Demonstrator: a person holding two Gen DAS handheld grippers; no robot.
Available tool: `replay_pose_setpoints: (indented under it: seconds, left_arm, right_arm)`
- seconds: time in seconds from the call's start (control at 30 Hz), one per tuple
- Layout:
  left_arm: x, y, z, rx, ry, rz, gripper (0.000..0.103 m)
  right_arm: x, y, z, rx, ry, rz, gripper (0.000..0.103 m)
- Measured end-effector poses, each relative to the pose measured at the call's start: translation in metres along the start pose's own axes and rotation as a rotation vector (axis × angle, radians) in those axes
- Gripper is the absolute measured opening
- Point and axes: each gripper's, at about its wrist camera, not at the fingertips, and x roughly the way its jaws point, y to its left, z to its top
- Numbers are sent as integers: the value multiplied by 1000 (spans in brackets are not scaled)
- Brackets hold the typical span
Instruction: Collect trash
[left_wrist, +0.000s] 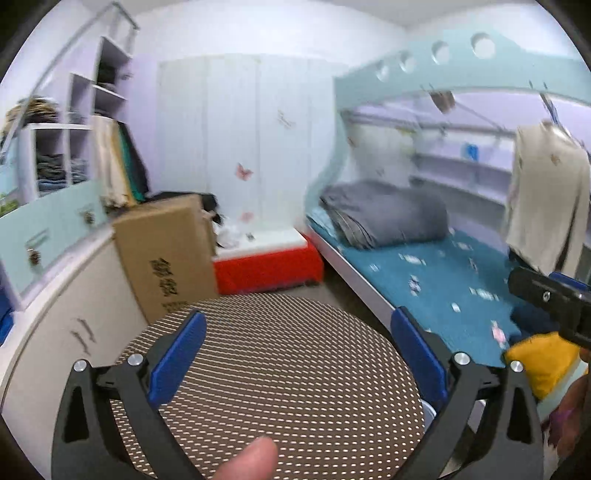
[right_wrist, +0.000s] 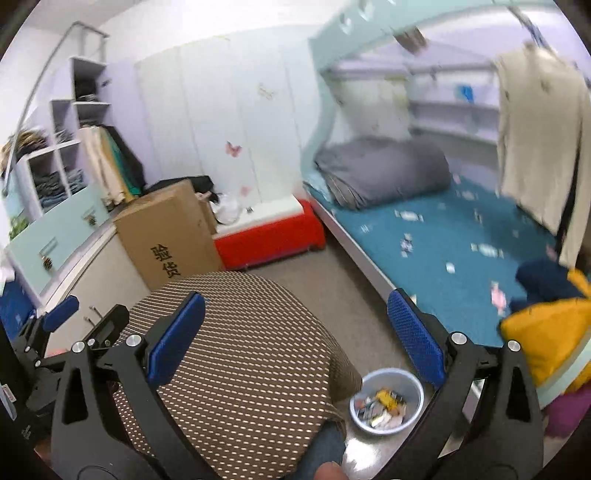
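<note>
A small light-blue waste bin (right_wrist: 388, 404) stands on the floor between the round table and the bed, with several pieces of trash (right_wrist: 384, 404) in it. My right gripper (right_wrist: 295, 332) is open and empty, held above the table and the bin. My left gripper (left_wrist: 299, 347) is open and empty above the round brown dotted tabletop (left_wrist: 280, 369). The left gripper also shows at the left edge of the right wrist view (right_wrist: 55, 325). The right gripper's body shows at the right edge of the left wrist view (left_wrist: 554, 299).
A cardboard box (right_wrist: 166, 236) stands behind the table (right_wrist: 240, 350), beside a red-sided platform (right_wrist: 269, 236). A bed with blue sheet (right_wrist: 443, 243) and folded grey quilt (right_wrist: 380, 170) lies right. Yellow and dark clothes (right_wrist: 546, 332) lie on its near end. Cabinets (left_wrist: 66, 295) stand left.
</note>
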Motion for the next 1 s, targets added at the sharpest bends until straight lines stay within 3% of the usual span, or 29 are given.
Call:
replay_pose_setpoints:
  seconds: [0.2, 0.47, 1.0]
  left_arm:
    - [-50, 26, 3, -49, -91, 82, 98]
    - [-78, 36, 4, -89, -126, 127, 98]
    - [-87, 33, 2, -95, -126, 103, 98]
  right_arm:
    - [-34, 40, 3, -87, -87, -11, 97]
    - [-53, 58, 3, -144, -139, -18, 97]
    - [-61, 64, 3, -139, -153, 3, 97]
